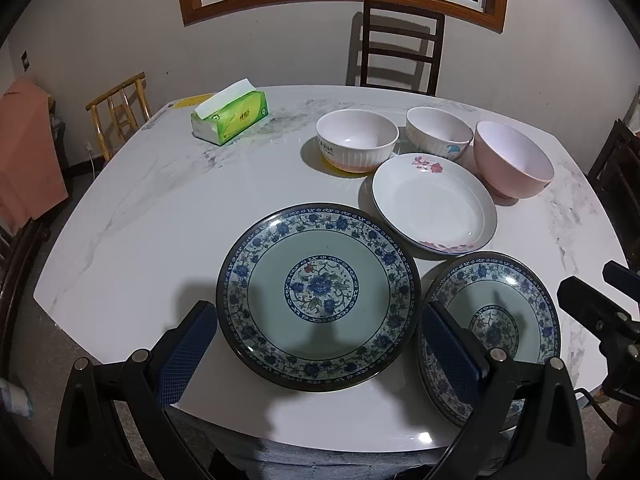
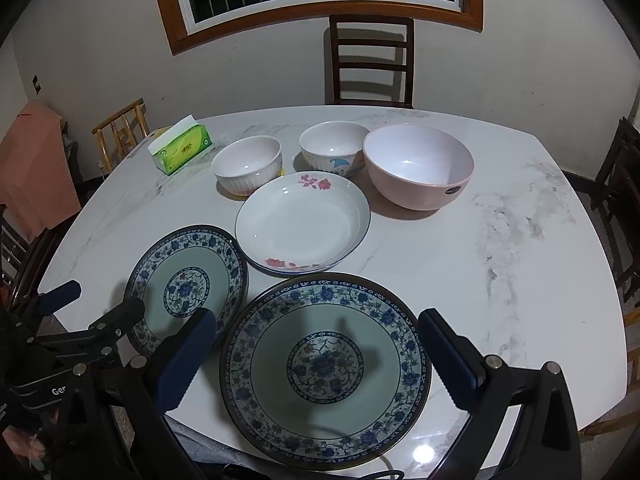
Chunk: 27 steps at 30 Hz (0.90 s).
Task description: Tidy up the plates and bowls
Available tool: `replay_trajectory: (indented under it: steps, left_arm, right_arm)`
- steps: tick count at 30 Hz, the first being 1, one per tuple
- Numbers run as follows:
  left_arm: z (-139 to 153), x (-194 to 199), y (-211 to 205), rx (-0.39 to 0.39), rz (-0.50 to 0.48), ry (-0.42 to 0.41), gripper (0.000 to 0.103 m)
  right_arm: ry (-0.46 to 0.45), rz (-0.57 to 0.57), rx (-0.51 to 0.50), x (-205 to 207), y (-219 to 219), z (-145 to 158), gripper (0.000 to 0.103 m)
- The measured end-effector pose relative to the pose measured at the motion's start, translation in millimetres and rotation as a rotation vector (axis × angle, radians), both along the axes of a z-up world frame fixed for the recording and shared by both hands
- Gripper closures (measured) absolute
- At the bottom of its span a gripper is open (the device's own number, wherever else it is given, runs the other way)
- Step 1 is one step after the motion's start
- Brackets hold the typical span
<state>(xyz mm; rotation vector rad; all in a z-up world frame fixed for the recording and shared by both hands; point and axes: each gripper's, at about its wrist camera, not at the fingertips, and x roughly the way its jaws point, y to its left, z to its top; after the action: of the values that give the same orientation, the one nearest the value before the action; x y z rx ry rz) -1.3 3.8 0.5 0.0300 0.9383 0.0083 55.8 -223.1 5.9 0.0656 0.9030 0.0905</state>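
Left wrist: blue-floral plate [image 1: 318, 304]

– Left gripper [image 1: 318, 344]?
– Jaws spread wide, nothing between the blue pads [image 1: 188, 354]; it is tilted steeply downward. Black finger arms fill the bottom corners of its own view.

– Right gripper [image 2: 318, 350]?
– Same entry: jaws wide apart, blue pads [image 2: 450, 360] bare, pitched downward.

– Relative position?
– Side by side. Each shows at the edge of the other's view, left gripper low on the left, right gripper at the right margin.
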Motion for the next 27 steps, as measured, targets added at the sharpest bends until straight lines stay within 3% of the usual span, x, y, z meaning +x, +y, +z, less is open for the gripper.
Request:
replay_trajectory:
  steps: [27]
  left_arm:
    - [-10, 4, -10, 0.018, -0.048, 0.044, 0.009]
  right_arm:
    - [0.018, 0.006, 0.001, 1, 1, -4, 0.0]
